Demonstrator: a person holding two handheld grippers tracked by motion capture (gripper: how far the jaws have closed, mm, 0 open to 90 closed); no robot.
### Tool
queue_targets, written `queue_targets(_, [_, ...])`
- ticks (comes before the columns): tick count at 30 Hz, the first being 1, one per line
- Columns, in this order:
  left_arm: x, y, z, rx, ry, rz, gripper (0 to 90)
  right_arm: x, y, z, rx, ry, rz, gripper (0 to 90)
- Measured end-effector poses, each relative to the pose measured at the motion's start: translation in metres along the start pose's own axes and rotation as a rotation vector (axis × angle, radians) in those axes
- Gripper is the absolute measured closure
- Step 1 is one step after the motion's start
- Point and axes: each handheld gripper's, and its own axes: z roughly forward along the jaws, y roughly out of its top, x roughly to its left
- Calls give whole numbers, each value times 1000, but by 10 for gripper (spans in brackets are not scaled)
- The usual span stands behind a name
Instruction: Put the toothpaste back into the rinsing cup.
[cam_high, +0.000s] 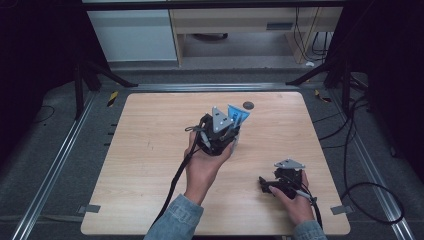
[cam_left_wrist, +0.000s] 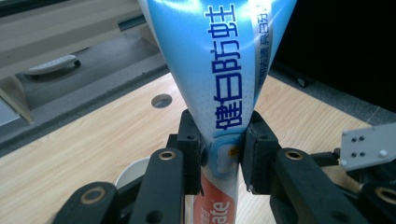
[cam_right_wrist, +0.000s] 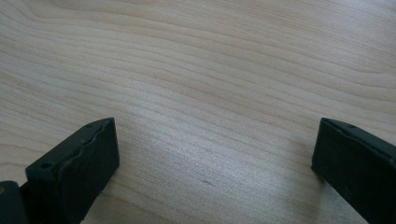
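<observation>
Upright, toothpaste tube (cam_left_wrist: 219, 88) clamped in left hand-held gripper (cam_left_wrist: 223, 151).

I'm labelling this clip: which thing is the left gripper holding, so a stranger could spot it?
On the wooden table, look past its middle to the left gripper. Its jaws pinch a toothpaste tube, flat end fanned upward. It is the blue item with Chinese print, above a white cup.

A soft blue-and-white plastic toothpaste tube (cam_left_wrist: 224, 88) with dark blue Chinese lettering and a red band near its lower end stands upright, pinched at its narrow waist between the two black jaws of the left gripper (cam_left_wrist: 223, 147). Its flat crimped end fans out wide above the jaws; its red lower part hangs below them.
</observation>
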Motion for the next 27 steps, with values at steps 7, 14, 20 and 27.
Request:
queue_targets(7, [4, 16, 2, -46, 12, 12, 717, 0, 0, 0, 2, 2, 2, 9])
queue_targets(14, [8, 21, 9, -62, 26, 10, 718, 0, 0, 0, 2, 2, 1, 9])
queue_targets(20, [13, 23, 9, -74, 51, -11, 718, 0, 0, 0, 2, 3, 1, 9])
queue_targets(27, [19, 24, 6, -95, 75, -20, 718, 0, 0, 0, 2, 2, 1, 9])
